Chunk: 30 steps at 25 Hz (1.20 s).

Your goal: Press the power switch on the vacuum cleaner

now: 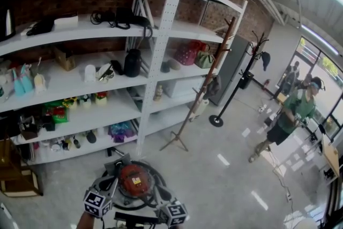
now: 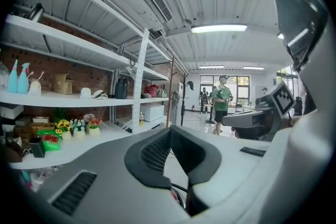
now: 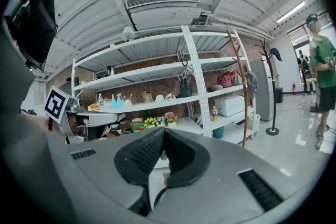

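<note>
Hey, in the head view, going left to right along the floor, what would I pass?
wooden furniture → red vacuum cleaner → wooden coat rack → black coat stand → person in a green shirt

The tall white metal shelving unit [image 1: 166,35] fills the upper left of the head view, with small goods on its shelves. Just right of it, at centre, stands a brown wooden coat stand [image 1: 195,102], with a black metal coat stand [image 1: 234,88] behind. At bottom centre, before the shelves, the round red canister vacuum cleaner [image 1: 133,181] sits on the floor between the left gripper [image 1: 110,184] and right gripper [image 1: 161,200]. A person in a green shirt [image 1: 293,110] stands far right.
</note>
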### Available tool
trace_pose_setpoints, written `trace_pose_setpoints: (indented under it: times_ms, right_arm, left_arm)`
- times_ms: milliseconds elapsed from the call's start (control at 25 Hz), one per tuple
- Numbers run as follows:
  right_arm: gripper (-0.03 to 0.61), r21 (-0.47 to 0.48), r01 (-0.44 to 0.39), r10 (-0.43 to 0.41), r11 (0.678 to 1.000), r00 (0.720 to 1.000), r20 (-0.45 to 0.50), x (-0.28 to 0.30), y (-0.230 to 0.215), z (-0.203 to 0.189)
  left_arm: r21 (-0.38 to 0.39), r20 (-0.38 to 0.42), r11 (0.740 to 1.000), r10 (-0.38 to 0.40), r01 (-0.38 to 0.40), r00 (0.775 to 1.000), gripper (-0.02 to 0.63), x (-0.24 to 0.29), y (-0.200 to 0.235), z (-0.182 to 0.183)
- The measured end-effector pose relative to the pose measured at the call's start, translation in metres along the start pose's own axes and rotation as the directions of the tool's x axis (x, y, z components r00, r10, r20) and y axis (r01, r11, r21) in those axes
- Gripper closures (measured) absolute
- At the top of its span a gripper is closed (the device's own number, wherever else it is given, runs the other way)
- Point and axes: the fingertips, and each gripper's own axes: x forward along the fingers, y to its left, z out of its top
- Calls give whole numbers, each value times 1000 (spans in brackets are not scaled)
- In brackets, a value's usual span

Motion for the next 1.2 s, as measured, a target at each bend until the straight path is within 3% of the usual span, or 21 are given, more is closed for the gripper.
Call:
trace_pose_setpoints:
  times_ms: [1200]
  right_arm:
    - [568, 1, -2, 2, 1000, 1000, 12, 6, -17, 11]
  left_arm:
    - [22, 29, 1000, -8, 7, 1000, 604, 16, -11, 16]
